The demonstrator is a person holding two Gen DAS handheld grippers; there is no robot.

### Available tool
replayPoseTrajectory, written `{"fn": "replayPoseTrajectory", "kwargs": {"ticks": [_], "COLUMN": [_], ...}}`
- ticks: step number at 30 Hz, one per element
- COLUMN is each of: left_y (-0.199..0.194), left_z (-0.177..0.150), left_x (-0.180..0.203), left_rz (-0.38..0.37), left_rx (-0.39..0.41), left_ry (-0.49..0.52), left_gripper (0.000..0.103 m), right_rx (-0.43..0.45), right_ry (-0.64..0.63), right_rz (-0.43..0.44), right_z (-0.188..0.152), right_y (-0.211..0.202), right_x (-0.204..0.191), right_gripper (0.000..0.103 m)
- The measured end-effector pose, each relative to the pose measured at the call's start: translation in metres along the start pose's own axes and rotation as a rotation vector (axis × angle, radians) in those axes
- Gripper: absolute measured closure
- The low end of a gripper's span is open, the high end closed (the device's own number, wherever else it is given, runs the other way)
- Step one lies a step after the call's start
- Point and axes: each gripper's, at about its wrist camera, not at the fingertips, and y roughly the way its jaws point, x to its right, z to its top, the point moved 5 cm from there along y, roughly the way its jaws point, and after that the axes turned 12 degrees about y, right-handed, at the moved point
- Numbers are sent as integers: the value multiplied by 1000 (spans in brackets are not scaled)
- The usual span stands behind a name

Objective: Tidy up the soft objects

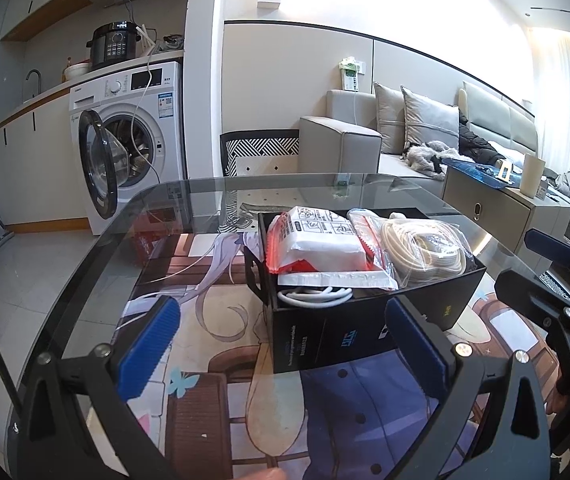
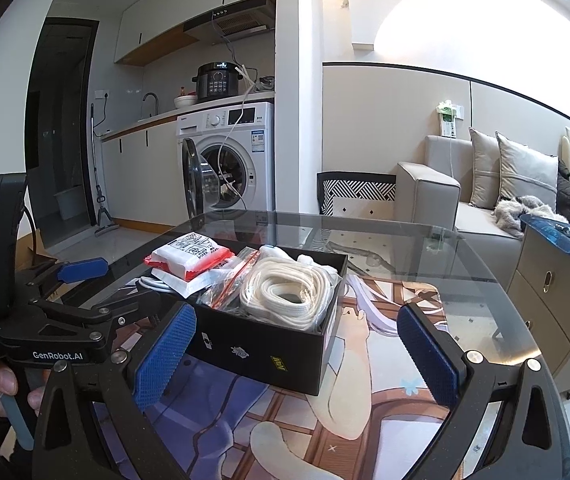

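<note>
Your left gripper [image 1: 281, 344] and right gripper [image 2: 297, 352] both hover low over the glass-topped table [image 1: 189, 196], fingers spread wide and empty — each aimed at the black cardboard box [image 1: 365, 320] just ahead. Only the right view shows your hand [image 2: 1, 388] on the left handle. Inside the box, the bagged coil of white rope [image 2: 289, 292] lies beside the white-and-red soft packet [image 1: 317, 244], long axis along the box.

Inspector: Printing on the black box [image 1: 365, 332] front?

Clerk: Too small to read. The white packet [image 1: 317, 240] label likewise.

Inspector: Box contents?

Clerk: The white cable [image 1: 317, 295] shows only as a loop beneath the packets; the rest is hidden. The bagged rope [image 2: 285, 292] covers whatever lies under it.

Inspector: The hand [image 2: 1, 384]?

Clerk: Cut off by the picture's left edge.
</note>
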Motion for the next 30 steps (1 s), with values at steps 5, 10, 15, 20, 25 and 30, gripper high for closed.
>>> {"fn": "replayPoseTrajectory", "kwargs": {"ticks": [5, 10, 15, 20, 25, 30], "left_y": [0, 0, 1, 0, 0, 1], "left_z": [0, 0, 0, 0, -1, -1], "left_x": [0, 0, 0, -1, 0, -2], "left_rz": [0, -3, -2, -2, -3, -4], "left_rx": [-1, -1, -2, -1, -2, -5], "left_ry": [-2, -1, -2, 0, -3, -10], "left_gripper": [0, 0, 0, 0, 0, 0], "right_rx": [-2, -2, -2, -1, -1, -1], "right_ry": [-1, 0, 1, 0, 0, -1], "right_rz": [0, -1, -1, 0, 0, 0], "right_z": [0, 0, 0, 0, 0, 0], "right_y": [0, 0, 0, 0, 0, 0], "right_x": [0, 0, 0, 0, 0, 0], "right_gripper": [1, 1, 1, 1, 1, 1]}}
